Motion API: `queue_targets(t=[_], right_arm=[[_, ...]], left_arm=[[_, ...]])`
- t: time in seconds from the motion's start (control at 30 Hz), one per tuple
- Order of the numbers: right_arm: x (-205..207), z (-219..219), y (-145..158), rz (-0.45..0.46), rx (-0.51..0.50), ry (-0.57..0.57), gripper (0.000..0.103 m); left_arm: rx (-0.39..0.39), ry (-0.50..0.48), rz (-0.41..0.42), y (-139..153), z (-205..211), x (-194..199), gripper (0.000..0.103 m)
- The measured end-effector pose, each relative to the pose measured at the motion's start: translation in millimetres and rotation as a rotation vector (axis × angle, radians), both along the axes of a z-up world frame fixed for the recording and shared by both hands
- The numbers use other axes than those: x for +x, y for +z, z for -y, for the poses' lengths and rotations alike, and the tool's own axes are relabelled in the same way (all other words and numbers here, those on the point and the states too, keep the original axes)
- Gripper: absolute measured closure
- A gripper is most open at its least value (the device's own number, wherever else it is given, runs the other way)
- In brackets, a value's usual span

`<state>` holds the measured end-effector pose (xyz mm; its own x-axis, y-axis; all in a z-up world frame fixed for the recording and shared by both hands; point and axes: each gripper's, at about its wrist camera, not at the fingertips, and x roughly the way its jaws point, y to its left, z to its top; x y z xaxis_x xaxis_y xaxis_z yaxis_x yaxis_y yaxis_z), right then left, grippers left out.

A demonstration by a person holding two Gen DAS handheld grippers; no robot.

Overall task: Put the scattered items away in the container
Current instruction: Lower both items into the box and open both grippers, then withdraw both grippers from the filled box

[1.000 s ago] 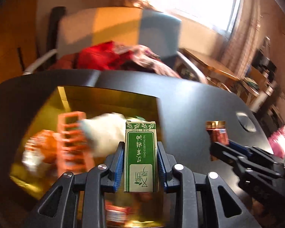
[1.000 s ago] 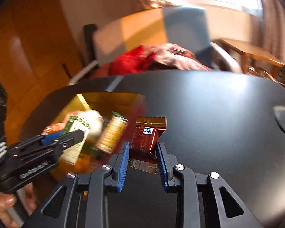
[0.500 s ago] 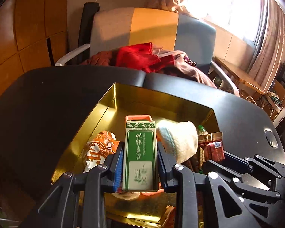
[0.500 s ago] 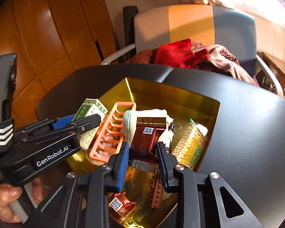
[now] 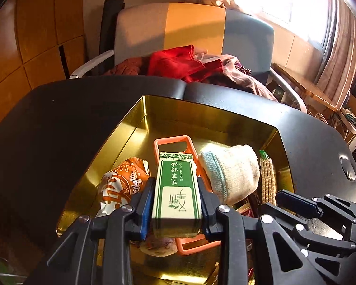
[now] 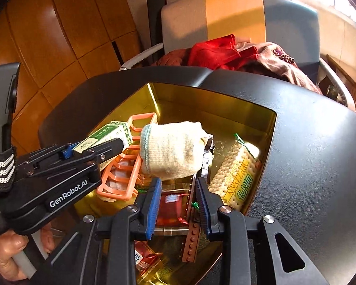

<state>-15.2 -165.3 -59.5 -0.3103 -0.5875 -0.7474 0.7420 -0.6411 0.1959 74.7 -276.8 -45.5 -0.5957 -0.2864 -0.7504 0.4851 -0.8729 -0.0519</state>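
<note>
Left gripper (image 5: 176, 182) was clamped narrowly on the upright green box (image 5: 175, 190), pads pressing both long sides. A second before, this box hung at the near edge of the gold tin (image 5: 201, 109). It now stood over the tin's middle, above the orange rack (image 5: 172, 142) and not yet set down.

Right gripper (image 6: 178, 185) had been over the bare black table (image 5: 59, 118) beside the tin a second before, carrying the red packet (image 6: 172, 206). It was now inside the tin's outline, with the packet low between narrow jaws. The packet was blurred and a gap showed on its right side, so whether the pads were gripping it could not be told.

Judged from this, both items had reached the container and only their release remained.

Contents already in the tin:
- a cream knit sock (image 5: 232, 171) lying partly on the rack
- a cracker packet (image 6: 237, 178) along the right wall
- an orange-and-white wrapper (image 5: 121, 185) at the left
- a brown brick (image 6: 192, 237) just beside the right gripper's right finger
- further red wrappers near the front edge

Obstacles were the rack and sock directly beneath the green box, which left little flat floor, so the box would probably come to rest tilted on them. The two grippers also worked close together, and the right wrist view showed the left one (image 6: 95, 147) and the person's hand (image 6: 2, 256) just alongside.

Beyond the table stood a chair (image 5: 178, 28) heaped with red clothes (image 5: 175, 64).
</note>
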Motion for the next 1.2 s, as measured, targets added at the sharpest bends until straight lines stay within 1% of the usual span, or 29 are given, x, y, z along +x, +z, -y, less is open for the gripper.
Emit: queue_targets(t=[0.03, 0.1, 0.2, 0.3, 0.33, 0.43, 0.5, 0.6, 0.67, 0.7, 0.83, 0.97, 1.13, 1.2], right_arm=[[1, 0, 1, -0.005, 0.001, 0.0, 0.072], [4, -1, 3, -0.016, 0.003, -0.006, 0.072], [9, -3, 7, -0.036, 0.006, -0.019, 0.072], [15, -5, 12, -0.071, 0.024, -0.034, 0.071], [17, -6, 14, -0.084, 0.032, -0.046, 0.068], [23, -8, 19, -0.112, 0.042, -0.07, 0.066], [28, -9, 22, -0.14, 0.053, -0.082, 0.063], [36, -11, 26, -0.162, 0.055, -0.095, 0.055], [43, -12, 27, -0.178, 0.053, -0.093, 0.05], [45, -12, 28, -0.183, 0.052, -0.091, 0.05], [55, -12, 29, -0.191, 0.046, -0.078, 0.048], [62, -11, 28, -0.192, 0.044, -0.065, 0.043], [70, -11, 24, -0.188, 0.047, -0.056, 0.039], [71, -11, 22, -0.186, 0.05, -0.056, 0.039]], left_arm=[[-0.007, 0.003, -0.001, 1, -1, 1, 0.07], [-0.02, 0.007, -0.006, 6, -4, 4, 0.065], [-0.042, 0.02, -0.021, 14, -9, 11, 0.059], [-0.067, 0.04, -0.011, 19, -15, 16, 0.058], [-0.074, 0.047, -0.007, 20, -16, 18, 0.058], [-0.088, 0.065, -0.003, 23, -19, 26, 0.058], [-0.106, 0.074, -0.004, 27, -21, 31, 0.057], [-0.187, 0.121, 0.013, 35, -28, 41, 0.055], [-0.222, 0.143, 0.001, 42, -32, 48, 0.053], [-0.218, 0.151, -0.007, 44, -32, 52, 0.052], [-0.15, 0.173, -0.03, 48, -26, 65, 0.052], [-0.164, 0.202, -0.008, 47, -23, 69, 0.052], [-0.143, 0.21, 0.004, 42, -16, 69, 0.052], [-0.148, 0.217, -0.002, 42, -17, 70, 0.052]])
